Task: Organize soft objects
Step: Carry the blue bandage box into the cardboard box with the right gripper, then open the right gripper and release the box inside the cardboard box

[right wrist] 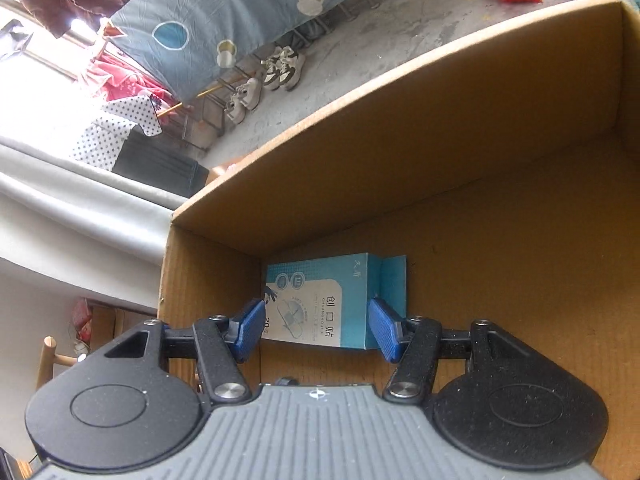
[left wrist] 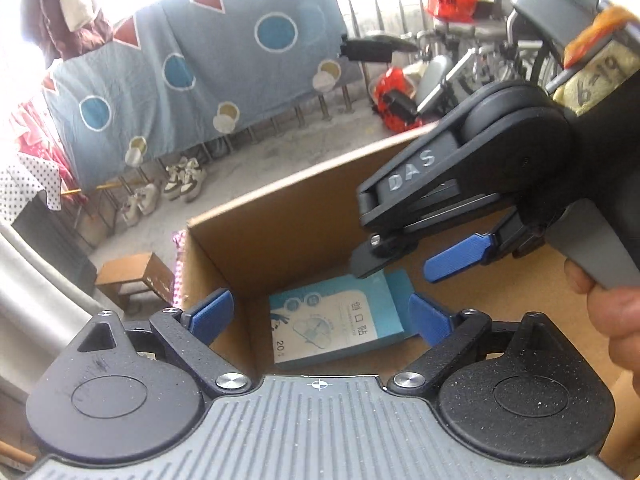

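The teal box [right wrist: 320, 304] has small print too fine to read (near edge hidden at six o'clock by the right gripper [right wrist: 316, 330]).

"DAS" on right gripper [left wrist: 400, 258]; "创口贴", perhaps "20", on blue box [right wrist: 340, 304].

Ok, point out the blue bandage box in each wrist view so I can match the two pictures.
Left wrist view: the blue bandage box lies low in the centre, on the floor of the cardboard box, near its corner.
Right wrist view: the blue bandage box sits below centre, in that same corner of the cardboard box.
Shared landmark: the blue patterned sheet hanging behind.
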A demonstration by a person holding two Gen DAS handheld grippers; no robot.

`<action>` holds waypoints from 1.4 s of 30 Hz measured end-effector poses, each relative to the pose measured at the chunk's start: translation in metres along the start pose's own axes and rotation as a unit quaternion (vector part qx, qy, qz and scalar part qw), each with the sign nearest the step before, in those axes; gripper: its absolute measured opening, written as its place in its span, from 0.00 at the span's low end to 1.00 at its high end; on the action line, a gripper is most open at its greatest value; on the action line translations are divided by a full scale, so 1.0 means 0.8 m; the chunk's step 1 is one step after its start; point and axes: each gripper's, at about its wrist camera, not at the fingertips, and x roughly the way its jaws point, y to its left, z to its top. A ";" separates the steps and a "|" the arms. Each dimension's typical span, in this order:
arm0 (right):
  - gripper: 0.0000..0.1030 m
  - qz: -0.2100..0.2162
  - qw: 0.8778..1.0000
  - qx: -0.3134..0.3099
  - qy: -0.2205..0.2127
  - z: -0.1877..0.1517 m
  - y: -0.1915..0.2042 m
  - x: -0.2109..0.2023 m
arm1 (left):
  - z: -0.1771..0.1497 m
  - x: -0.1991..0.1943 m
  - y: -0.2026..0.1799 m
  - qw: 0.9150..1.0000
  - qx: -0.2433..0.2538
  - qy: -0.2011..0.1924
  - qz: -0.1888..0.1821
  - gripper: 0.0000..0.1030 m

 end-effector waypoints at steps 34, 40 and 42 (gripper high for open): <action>0.53 -0.104 0.989 -0.043 0.094 0.016 0.033 0.072 | -0.132 -0.133 0.096 0.978 -0.188 -0.062 -0.066 0.99; 0.45 -0.125 0.986 -0.065 0.091 0.024 0.041 0.103 | -0.144 -0.125 0.093 0.976 -0.195 -0.058 -0.078 0.99; 0.43 -0.127 0.985 -0.076 0.087 0.025 0.046 0.107 | -0.148 -0.122 0.095 0.974 -0.203 -0.052 -0.085 0.99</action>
